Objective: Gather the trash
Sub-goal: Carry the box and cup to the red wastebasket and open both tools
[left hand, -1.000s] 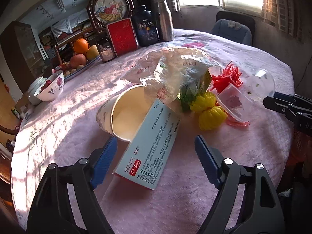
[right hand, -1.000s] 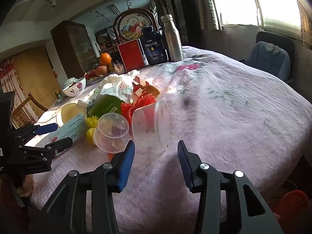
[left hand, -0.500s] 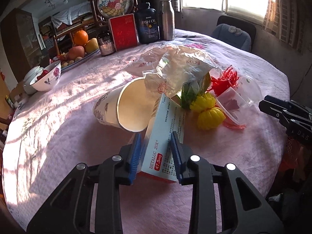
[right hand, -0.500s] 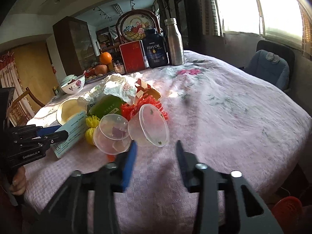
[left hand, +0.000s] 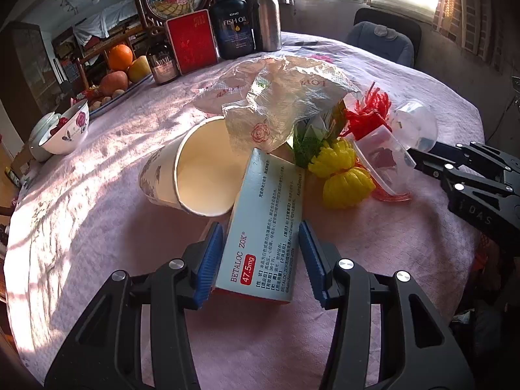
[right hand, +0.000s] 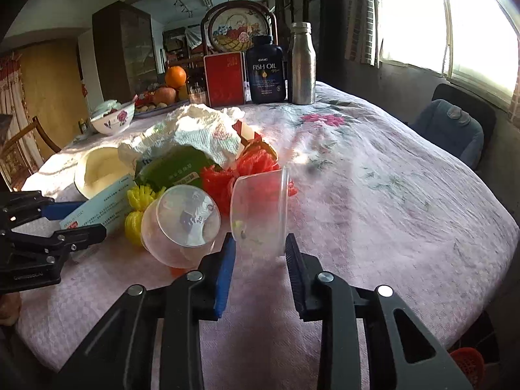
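Note:
A pale blue medicine box (left hand: pixel 266 227) lies flat on the pink tablecloth (left hand: pixel 97 214). It sits between the blue pads of my left gripper (left hand: pixel 260 227), whose jaws are opening with a thin gap on the left side. Behind it are a tipped paper cup (left hand: pixel 195 175), a crumpled napkin (left hand: pixel 279 104), a green packet (left hand: pixel 308 139), yellow pom-poms (left hand: pixel 344 182) and red yarn (left hand: pixel 370 113). My right gripper (right hand: pixel 258 239) is closing on a clear plastic cup (right hand: pixel 260 204), pads against its sides. A second clear cup (right hand: pixel 182 224) lies just left of it.
At the table's far side stand a fish oil bottle (right hand: pixel 266 71), a steel bottle (right hand: pixel 302 65), a red box (right hand: pixel 224 79), a fruit tray (left hand: pixel 113 78) and a flowered bowl (left hand: pixel 68 130). A blue chair (right hand: pixel 451 130) stands by the window. A red basket (right hand: pixel 468 360) is on the floor.
My left jaws closed tight on the medicine box, then eased apart, and the box now lies flatter. My right gripper moved forward and closed around the near clear cup.

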### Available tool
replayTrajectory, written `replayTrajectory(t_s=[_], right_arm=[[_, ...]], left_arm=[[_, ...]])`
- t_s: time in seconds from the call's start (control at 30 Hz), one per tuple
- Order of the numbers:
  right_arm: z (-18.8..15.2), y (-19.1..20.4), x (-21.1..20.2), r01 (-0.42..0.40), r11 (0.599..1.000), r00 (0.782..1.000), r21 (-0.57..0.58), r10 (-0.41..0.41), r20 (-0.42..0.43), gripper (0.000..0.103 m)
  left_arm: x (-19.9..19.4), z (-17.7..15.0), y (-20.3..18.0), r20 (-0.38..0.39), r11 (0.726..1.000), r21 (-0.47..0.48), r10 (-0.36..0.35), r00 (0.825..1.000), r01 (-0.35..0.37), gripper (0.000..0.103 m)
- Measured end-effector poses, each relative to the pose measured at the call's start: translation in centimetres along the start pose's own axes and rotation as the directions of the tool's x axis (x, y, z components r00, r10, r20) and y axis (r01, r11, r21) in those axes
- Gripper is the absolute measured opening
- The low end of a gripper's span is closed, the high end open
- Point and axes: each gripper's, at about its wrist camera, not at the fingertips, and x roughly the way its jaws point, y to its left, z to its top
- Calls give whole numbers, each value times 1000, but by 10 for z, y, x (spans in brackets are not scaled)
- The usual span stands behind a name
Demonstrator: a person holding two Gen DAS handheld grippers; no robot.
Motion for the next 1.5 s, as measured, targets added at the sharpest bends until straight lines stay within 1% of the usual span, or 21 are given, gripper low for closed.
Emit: replayTrajectory(t_s=[0.1,0.17,0.23,0.27,0.3,0.33,0.37,0.47,0.6,0.7,0.87,1.0,1.13,1.2,1.33,1.43,1.5], right_arm=[[-1,-10,-21,-35,999,998,40,33,52,31],[-2,-13,-31,-64,996,996,58,60,64,31],[-4,-14,-35,-88,994,994,68,84,65,31],[-6,-15,-36,-96,993,994,74,91,62,31],[-8,-16,-36,-101,992,994,79,96,60,31],[-9,-17,-35,-105,991,993,85,100,56,31],[-11,-18,-35,-107,990,993,92,102,55,31],[-15,-22,-39,-123,985,991,120,116,64,31],[-15,-27,-55,-131,983,988,129,118,101,31],[-15,-31,-69,-126,983,986,131,110,123,31],[-19,-43,-92,-122,982,983,146,98,158,31],[-23,-53,-111,-101,983,980,153,72,186,31],[-34,-69,-134,-59,984,978,169,23,208,31],[-41,-79,-145,-34,983,978,180,-4,211,31],[-58,-106,-169,31,979,977,204,-72,201,31],[-77,-131,-187,104,968,973,230,-147,178,31],[-95,-152,-195,158,954,969,255,-200,146,31]], left_arm=[[3,2,-1,-15,1000,4,-6,1000,6,55],[4,3,-5,-20,1000,22,-13,1000,13,64],[5,3,-9,-16,999,42,-2,1000,2,66],[5,4,-10,-16,999,49,7,1000,-7,65],[6,4,-10,-14,999,44,16,1000,-15,62],[5,4,-8,-9,999,34,21,1000,-21,50],[5,4,-6,-7,1000,21,16,1000,-16,49],[-6,2,-2,54,1000,-6,29,998,-29,48],[-26,-4,-5,144,999,-20,39,989,-37,47],[-40,-8,-5,177,999,-50,-9,984,18,47],[-59,-5,-22,211,998,-50,-37,977,48,47],[-69,1,-41,230,997,-17,-63,971,69,47],[-72,6,-64,239,995,16,-98,966,97,47],[-72,9,-78,239,992,29,-127,963,124,47],[-71,17,-111,232,981,66,-195,953,185,47],[-67,23,-140,221,968,113,-243,945,223,47],[-64,26,-165,206,958,151,-273,940,245,47]])
